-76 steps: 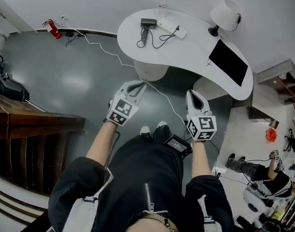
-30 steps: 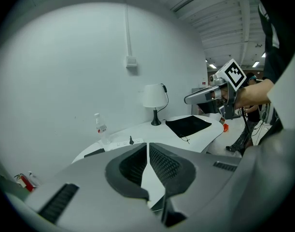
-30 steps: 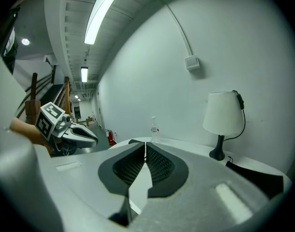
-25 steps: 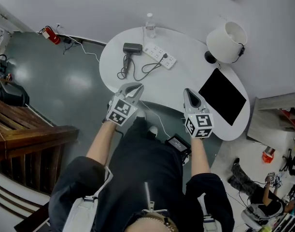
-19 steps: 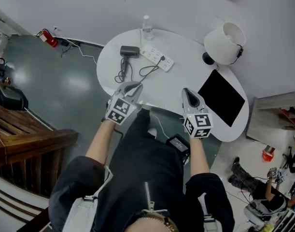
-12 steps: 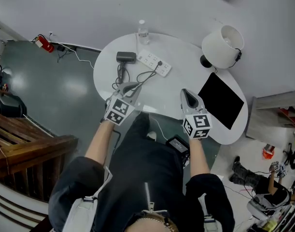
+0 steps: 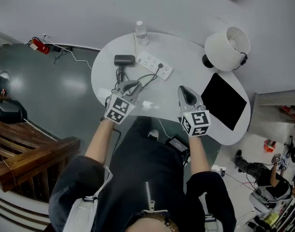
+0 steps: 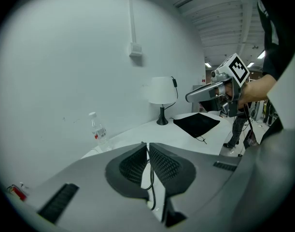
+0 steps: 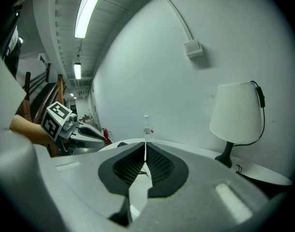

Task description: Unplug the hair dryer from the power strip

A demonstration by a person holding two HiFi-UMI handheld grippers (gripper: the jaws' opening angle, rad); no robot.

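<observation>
1. Hovering over the white table's (image 7: 188, 62) near edge, the left gripper (image 7: 133, 84) and right gripper (image 7: 182, 89) both have their jaws pressed together, holding nothing.
2. The hair dryer (image 7: 123, 60) lies just beside the power strip (image 7: 152, 63), its plug (image 7: 160, 65) in it.

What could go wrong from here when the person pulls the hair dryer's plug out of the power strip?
1. The power strip seems to lie loose on the table. Pulling the plug with one gripper could drag the strip into the water bottle standing behind it.
2. The cord lies looped just ahead of the left gripper, whose jaws are shut. It could snag there and tug the hair dryer.
</observation>
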